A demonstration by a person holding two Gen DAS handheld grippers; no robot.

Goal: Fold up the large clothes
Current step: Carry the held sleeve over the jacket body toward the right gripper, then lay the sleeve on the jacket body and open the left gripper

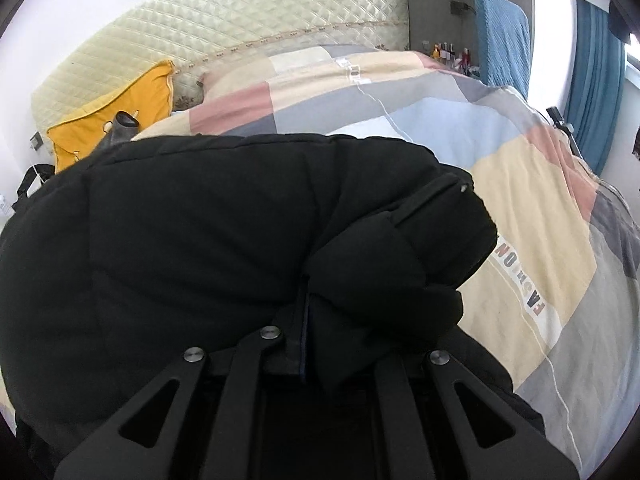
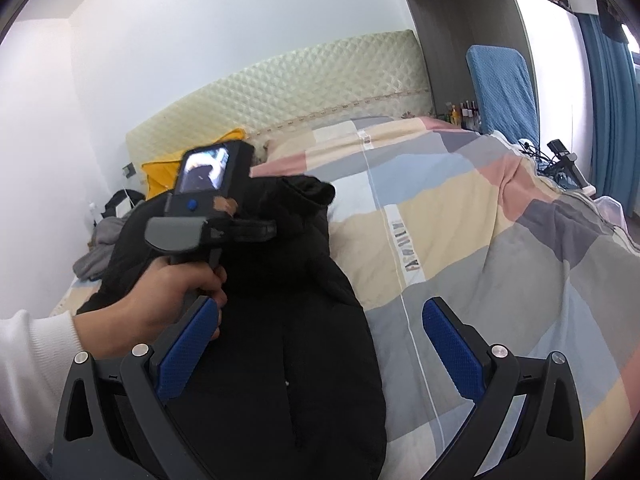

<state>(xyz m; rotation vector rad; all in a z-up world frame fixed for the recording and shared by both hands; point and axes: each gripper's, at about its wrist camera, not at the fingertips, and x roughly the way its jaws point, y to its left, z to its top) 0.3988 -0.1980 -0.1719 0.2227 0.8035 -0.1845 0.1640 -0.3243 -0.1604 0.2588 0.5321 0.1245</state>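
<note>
black padded jacket (image 2: 256, 320) lies on bed w/ patchwork duvet (image 2: 460, 240). left claw (image 1: 304, 320) pinched tight on jacket's edge, prob. to carry that side over for a fold. right claw (image 2: 316, 344) spread, empty, hovering near hem.

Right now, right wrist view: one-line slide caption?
Open right gripper hovers over black padded coat on patchwork quilt; left gripper, hand-held, grips the coat's far end.

My left tongs (image 1: 304, 320) are clamped shut, apparently on black fabric, pointing steeply down. My left hand (image 2: 176, 296), white-sleeved, wraps their handle. My right tongs (image 2: 320, 340) gape wide, blue pads (image 2: 452, 344) bare.
</note>
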